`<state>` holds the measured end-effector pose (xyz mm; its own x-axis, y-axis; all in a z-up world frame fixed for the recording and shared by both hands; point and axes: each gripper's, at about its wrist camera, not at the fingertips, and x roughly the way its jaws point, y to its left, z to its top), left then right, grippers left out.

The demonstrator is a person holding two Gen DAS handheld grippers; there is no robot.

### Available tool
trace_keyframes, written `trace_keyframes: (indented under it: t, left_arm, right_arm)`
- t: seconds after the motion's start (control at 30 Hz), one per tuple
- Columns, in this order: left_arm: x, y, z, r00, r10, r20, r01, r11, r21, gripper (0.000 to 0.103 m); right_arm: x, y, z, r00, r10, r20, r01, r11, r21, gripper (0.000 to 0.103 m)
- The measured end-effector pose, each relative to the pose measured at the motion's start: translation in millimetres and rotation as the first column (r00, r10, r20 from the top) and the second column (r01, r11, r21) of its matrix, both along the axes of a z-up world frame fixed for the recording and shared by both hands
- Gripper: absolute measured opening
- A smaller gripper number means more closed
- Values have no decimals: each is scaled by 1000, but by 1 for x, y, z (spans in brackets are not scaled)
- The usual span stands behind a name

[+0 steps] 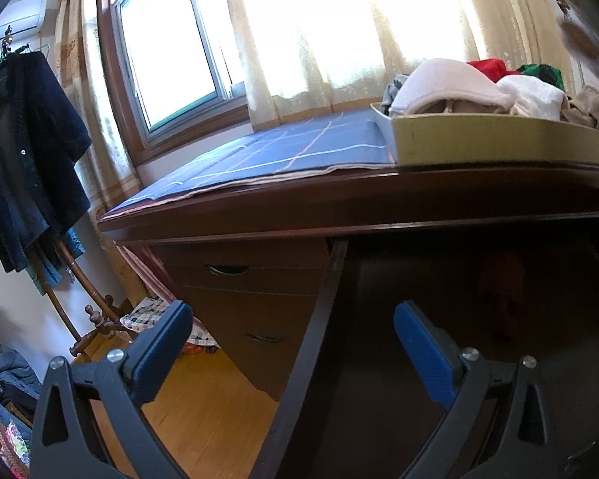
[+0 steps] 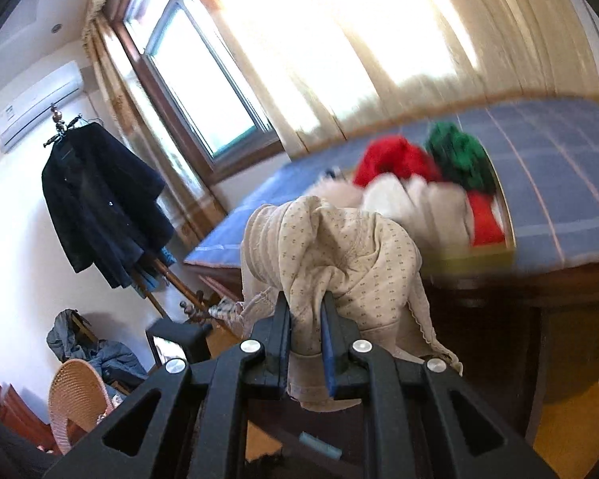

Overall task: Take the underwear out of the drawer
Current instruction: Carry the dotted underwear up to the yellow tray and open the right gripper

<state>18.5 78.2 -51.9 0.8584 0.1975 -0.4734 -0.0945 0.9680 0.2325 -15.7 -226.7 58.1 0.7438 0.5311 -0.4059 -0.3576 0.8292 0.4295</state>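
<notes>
My right gripper (image 2: 305,307) is shut on a beige dotted piece of underwear (image 2: 339,255), which hangs bunched over its fingers in front of the desk. Behind it a yellow-green box (image 2: 479,257) on the desk holds red (image 2: 395,159), green (image 2: 459,151) and white (image 2: 419,199) garments. In the left wrist view the same box (image 1: 499,143) stands at the desk's right end, heaped with white (image 1: 447,84), red and green clothes. My left gripper (image 1: 293,323) is open and empty, low in front of the desk's dark knee space. The desk's drawers (image 1: 255,275) look pushed in.
A blue checked cloth (image 1: 283,151) covers the wooden desk top (image 1: 339,199) under a curtained window. A dark coat (image 1: 28,151) hangs on a wooden stand at the left. A wicker chair (image 2: 78,403) and piled clothes stand on the wooden floor (image 1: 203,407).
</notes>
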Motion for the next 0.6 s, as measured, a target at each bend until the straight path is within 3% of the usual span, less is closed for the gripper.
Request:
trace_keyframes:
  t: [0.3, 0.6]
  left_arm:
    - [-1, 3, 1, 1000, -5, 5, 5, 1000, -7, 103]
    - [-1, 4, 2, 1000, -7, 7, 7, 1000, -8, 103]
  right_arm:
    - [40, 11, 46, 996, -21, 90, 28, 997, -67, 15]
    - [136, 32, 72, 991, -88, 97, 101, 987, -128, 15]
